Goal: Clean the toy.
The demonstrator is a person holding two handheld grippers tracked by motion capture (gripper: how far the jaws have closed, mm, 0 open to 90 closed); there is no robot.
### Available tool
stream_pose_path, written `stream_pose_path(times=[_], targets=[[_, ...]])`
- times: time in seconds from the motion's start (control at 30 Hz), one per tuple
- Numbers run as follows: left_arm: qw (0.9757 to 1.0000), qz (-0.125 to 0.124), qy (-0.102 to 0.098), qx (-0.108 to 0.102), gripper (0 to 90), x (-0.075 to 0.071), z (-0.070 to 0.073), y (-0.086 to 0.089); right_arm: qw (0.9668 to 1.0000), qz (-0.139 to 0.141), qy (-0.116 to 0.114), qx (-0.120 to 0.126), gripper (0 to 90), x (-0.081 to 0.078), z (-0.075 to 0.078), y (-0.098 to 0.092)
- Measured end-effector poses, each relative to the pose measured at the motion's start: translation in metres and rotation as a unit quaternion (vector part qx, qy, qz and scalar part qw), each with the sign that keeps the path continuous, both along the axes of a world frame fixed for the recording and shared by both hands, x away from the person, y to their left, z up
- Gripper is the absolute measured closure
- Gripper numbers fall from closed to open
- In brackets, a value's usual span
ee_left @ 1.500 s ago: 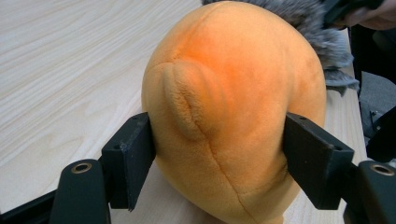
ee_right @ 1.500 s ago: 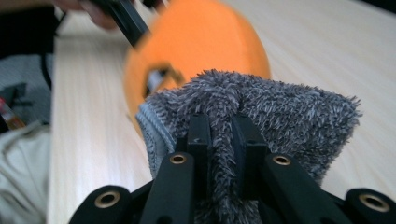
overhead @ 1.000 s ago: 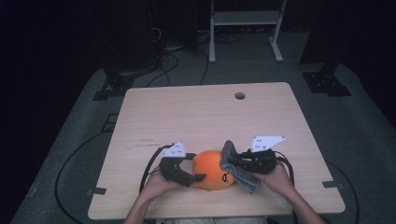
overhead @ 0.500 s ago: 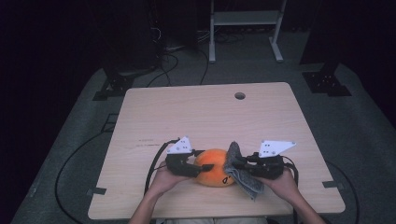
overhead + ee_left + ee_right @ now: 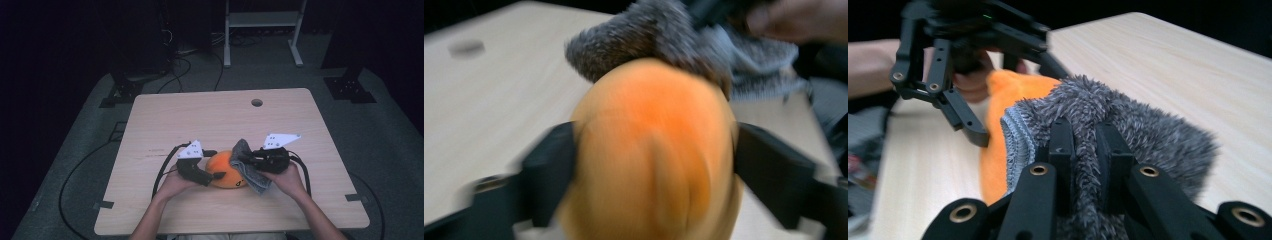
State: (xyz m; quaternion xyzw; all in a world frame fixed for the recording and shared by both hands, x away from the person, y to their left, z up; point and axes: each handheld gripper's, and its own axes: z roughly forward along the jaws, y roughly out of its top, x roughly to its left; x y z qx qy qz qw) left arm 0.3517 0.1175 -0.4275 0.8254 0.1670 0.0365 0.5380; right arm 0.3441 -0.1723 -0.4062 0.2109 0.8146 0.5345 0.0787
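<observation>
On the pale wooden table (image 5: 165, 120), near its front edge, the round orange plush ball (image 5: 226, 170) sits between my left gripper's (image 5: 212, 165) just-reopened wide jaws, steadying it, while my right gripper (image 5: 1083, 137) pinches the fuzzy grey cloth (image 5: 1148, 130) to wipe it.

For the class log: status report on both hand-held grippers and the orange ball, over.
Left hand-held gripper jaws just reopened, straddling orange ball. Right hand-held gripper shut on grey cloth, draped against ball. Table ahead unobstructed.
</observation>
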Motion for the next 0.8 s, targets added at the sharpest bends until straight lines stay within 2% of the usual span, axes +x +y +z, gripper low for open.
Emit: stream_pose_path(times=[0.03,0.07,0.1,0.13,0.2,0.23,0.3,0.43,0.53,0.6,0.67,0.73,0.8], targets=[[0.9998,0.001,0.015,-0.015,5.9,-0.001,0.001,0.003,0.9999,0.009,0.001,0.004,79.0,-0.002,-0.001,0.003],[0.9992,0.001,0.021,-0.034,5.4,-0.003,0.002,0.006,0.9998,0.017,-0.008,0.0,79.0,-0.007,-0.001,0.007],[0.9989,0.003,0.017,-0.044,6.3,-0.006,0.003,0.008,0.9996,0.023,-0.017,-0.006,79.1,-0.011,0.0,0.011],[0.9991,0.007,0.011,-0.04,10.3,-0.008,0.003,0.01,0.9993,0.028,-0.024,-0.013,79.1,-0.014,0.001,0.014],[0.9999,0.013,0.01,-0.003,21.8,-0.01,0.002,0.011,0.9985,0.031,-0.038,-0.025,79.0,-0.019,0.003,0.016],[0.9998,0.016,0.014,0.006,22.7,-0.01,0.0,0.011,0.9982,0.03,-0.042,-0.03,79.0,-0.021,0.002,0.015],[0.9995,0.021,0.025,-0.003,24.0,-0.011,-0.003,0.014,0.9982,0.027,-0.044,-0.033,79.0,-0.022,0.0,0.008],[0.9991,0.03,0.027,-0.006,26.6,-0.014,-0.007,0.018,0.9979,0.009,-0.04,-0.049,78.7,-0.025,-0.012,-0.012],[0.999,0.031,0.032,-0.002,26.9,-0.014,-0.007,0.019,0.998,-0.008,-0.018,-0.06,78.4,-0.024,-0.024,-0.027],[0.999,0.031,0.03,0.005,26.9,-0.016,-0.006,0.019,0.9984,-0.007,0.0,-0.055,78.2,-0.025,-0.028,-0.032],[0.9991,0.032,0.025,0.011,26.9,-0.018,-0.006,0.019,0.9986,-0.003,-0.006,-0.053,78.3,-0.027,-0.024,-0.034],[0.9991,0.033,0.025,0.009,26.9,-0.021,-0.006,0.019,0.9994,0.009,-0.011,-0.031,78.4,-0.03,-0.013,-0.031],[0.9992,0.031,0.022,0.009,26.8,-0.024,-0.007,0.018,0.9991,0.018,-0.032,-0.022,78.3,-0.032,0.0,-0.022]])
